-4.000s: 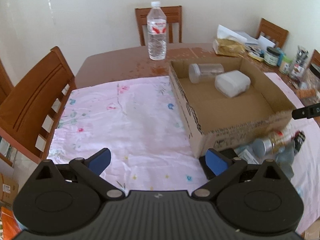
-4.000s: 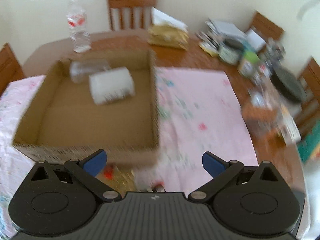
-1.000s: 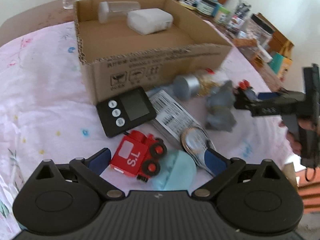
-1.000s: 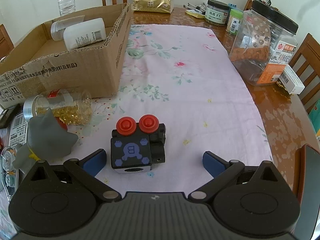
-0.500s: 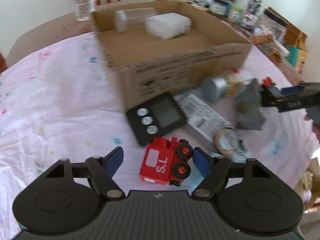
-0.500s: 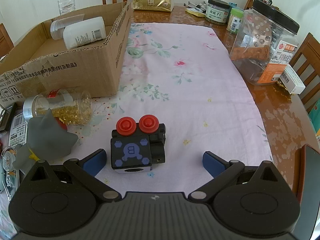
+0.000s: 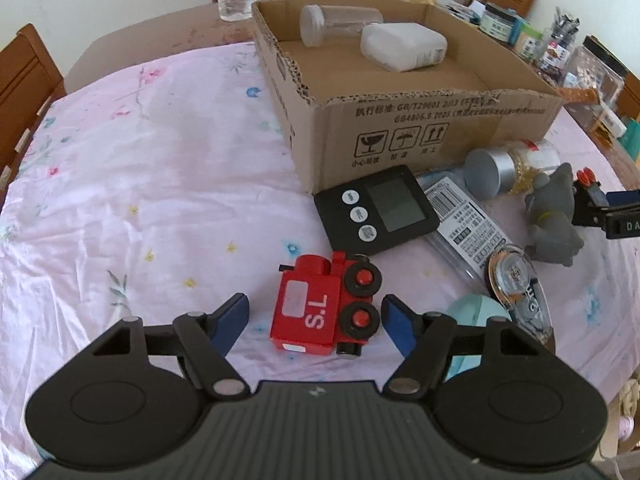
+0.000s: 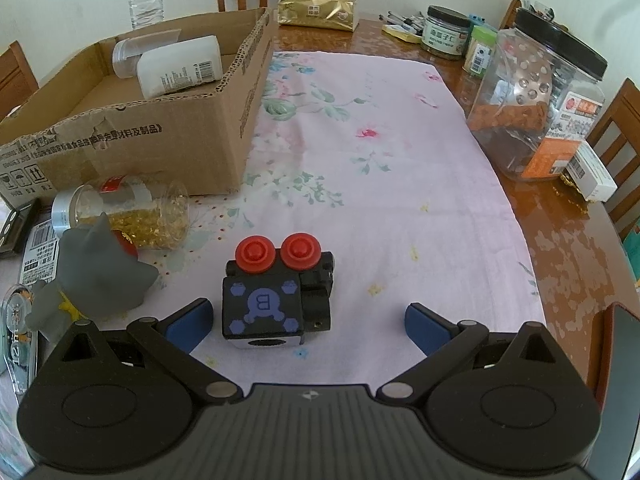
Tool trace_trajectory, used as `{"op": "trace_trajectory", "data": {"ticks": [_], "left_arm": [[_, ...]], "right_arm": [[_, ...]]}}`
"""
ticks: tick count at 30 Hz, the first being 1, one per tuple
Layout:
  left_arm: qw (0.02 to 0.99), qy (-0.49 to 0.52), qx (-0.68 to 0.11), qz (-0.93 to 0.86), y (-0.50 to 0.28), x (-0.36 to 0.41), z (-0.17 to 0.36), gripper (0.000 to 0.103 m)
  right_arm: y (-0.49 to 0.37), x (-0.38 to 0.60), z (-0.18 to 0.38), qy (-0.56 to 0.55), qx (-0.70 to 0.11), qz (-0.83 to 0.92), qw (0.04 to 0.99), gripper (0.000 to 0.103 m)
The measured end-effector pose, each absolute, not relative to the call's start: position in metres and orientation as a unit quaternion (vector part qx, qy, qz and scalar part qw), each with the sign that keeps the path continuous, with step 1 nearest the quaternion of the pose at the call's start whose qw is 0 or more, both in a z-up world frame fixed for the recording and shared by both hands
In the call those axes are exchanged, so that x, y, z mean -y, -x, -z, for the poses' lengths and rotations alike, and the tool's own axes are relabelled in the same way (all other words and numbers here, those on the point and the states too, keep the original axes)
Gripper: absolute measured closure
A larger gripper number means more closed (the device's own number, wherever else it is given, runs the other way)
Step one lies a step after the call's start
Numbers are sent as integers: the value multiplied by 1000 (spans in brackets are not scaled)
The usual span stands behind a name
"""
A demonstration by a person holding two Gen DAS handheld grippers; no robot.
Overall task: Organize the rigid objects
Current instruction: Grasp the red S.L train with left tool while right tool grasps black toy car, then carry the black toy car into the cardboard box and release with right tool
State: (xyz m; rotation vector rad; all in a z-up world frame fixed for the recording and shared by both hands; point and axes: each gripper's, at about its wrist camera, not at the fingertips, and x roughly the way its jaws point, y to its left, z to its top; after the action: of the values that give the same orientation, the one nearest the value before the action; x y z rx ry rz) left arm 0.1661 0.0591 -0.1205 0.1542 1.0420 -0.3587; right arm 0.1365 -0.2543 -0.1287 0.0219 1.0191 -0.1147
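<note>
While lying on the worktop's pink cloth (image 7: 160, 184), the red toy train (image 7: 326, 306) is sitting between the left gripper (image 7: 314, 318)'s closing fingers, seemingly untouched. The right gripper (image 8: 308, 324) is hanging wide open around the black toy train (image 8: 276, 298), gripping nothing.

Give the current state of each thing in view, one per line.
Left gripper: closing around the red train, pads not yet touching.
Right gripper: open, black train between the fingers, untouched.
Box: open, holding two containers lying down.
Glitter jar: on its side, capped.
Timer: flat, screen blank.
</note>
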Motion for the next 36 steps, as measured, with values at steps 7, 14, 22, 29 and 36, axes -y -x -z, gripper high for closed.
{"op": "trace_trajectory", "data": {"ticks": [7,14,22,29,36], "left_arm": [[853,-76,-491,156,-164,-57,120,39],[857,-79,-487,153,-158,-54,118,50],[856,-94,-481,163,-160,-51,119,51],[854,-107,-480,171,-163,-47,119,52],[854,-105,-482,167,-165,-49,116,55]], "right_arm": [[-135,247,124,5,-477,22,879,20],[-134,245,120,3,-469,25,883,42],[-137,242,120,8,-466,20,884,42],[-139,241,120,7,-467,21,884,42],[-137,240,118,3,-472,27,881,47]]}}
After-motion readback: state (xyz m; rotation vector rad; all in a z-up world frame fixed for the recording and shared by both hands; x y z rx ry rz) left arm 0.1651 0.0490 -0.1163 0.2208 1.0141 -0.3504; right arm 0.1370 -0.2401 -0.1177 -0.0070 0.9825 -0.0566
